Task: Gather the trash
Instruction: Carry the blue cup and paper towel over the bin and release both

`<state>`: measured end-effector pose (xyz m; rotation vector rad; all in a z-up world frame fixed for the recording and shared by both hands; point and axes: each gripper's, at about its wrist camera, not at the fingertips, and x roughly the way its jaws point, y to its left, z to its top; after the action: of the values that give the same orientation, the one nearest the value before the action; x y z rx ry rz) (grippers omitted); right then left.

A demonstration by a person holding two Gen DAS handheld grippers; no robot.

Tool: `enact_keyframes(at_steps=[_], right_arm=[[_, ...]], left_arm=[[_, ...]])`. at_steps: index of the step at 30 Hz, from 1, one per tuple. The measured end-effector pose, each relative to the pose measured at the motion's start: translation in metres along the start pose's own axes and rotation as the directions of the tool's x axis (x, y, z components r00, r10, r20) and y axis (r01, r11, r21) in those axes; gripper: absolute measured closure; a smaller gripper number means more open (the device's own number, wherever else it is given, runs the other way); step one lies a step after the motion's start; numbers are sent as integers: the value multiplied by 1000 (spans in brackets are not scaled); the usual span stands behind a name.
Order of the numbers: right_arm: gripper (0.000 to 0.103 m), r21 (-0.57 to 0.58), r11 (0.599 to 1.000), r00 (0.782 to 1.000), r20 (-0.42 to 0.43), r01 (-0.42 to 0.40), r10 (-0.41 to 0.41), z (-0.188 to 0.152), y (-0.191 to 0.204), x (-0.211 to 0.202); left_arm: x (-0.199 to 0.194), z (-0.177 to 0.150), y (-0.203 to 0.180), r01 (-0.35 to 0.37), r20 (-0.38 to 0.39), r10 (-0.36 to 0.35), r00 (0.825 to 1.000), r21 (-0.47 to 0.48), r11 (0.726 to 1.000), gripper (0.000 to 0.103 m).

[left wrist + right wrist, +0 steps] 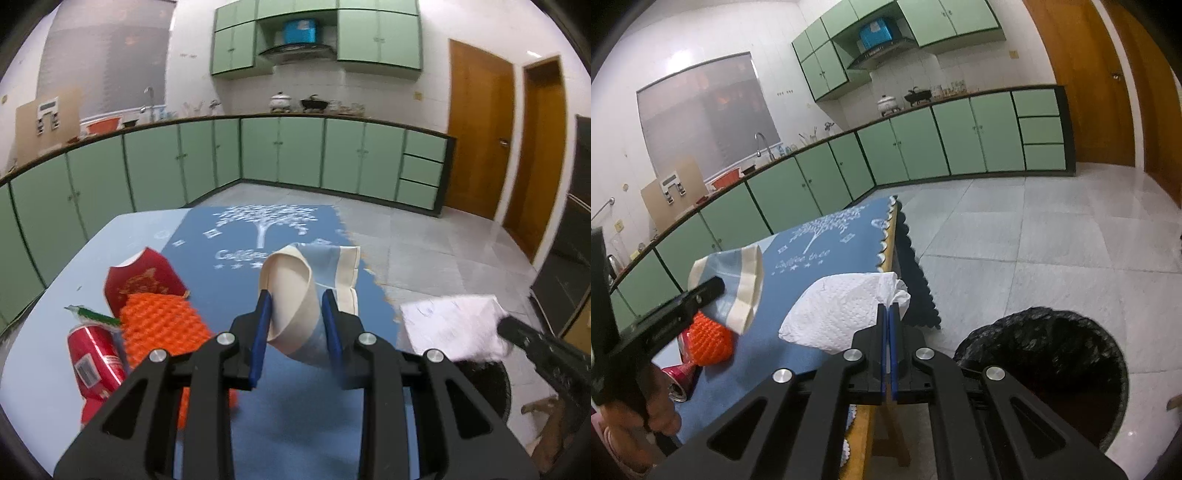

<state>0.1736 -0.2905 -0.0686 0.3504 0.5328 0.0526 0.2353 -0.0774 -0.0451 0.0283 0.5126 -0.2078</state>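
A squashed cream and pale-blue paper cup hangs above the blue tablecloth, with my left gripper shut on it, blue pads pressing both sides. In the right wrist view the same cup sticks out past the left gripper. My right gripper is shut on a crumpled white paper towel, held near the table's right edge. That towel and the right gripper also show at the right of the left wrist view. A bin lined with a black bag stands open on the floor below the right gripper.
On the table's left lie a red can, an orange foam net, a red paper carton and a green wrapper. A person's hand holds the left gripper. Green kitchen cabinets and tiled floor lie beyond.
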Motion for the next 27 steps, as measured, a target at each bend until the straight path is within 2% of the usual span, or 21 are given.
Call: enact_keyframes(at_steps=[2,7,11,14,19,25,27], right_arm=[[101,-2,1000,1000,15,21,-21,3,-5,-9],[101,26,994,993,52,107,-108,6,-38,-38],[101,54,980,979,60,194,-197,6,-73,-59],[101,79,965,965,59,250,-255,4,-98,-70],[101,79,944,946,22,320,-323,0,-127,-67],[101,90,938,943,-28,334,-332,-7,-148,-54],[97,94,937,942,-43,337,-334,-9,-152,-51]], left_arm=[[-11,-2,-18,15,38,-17,999,47,999,76],[-27,-6,-64,100,73,-108,991,108,989,76],[-26,-14,-107,189,59,-199,978,135,973,76],[-14,-21,-130,234,24,-239,971,133,963,76],[14,-30,-157,250,-34,-248,968,116,961,76],[40,-39,-177,253,-88,-243,966,116,961,73],[45,-41,-182,257,-107,-245,964,119,959,71]])
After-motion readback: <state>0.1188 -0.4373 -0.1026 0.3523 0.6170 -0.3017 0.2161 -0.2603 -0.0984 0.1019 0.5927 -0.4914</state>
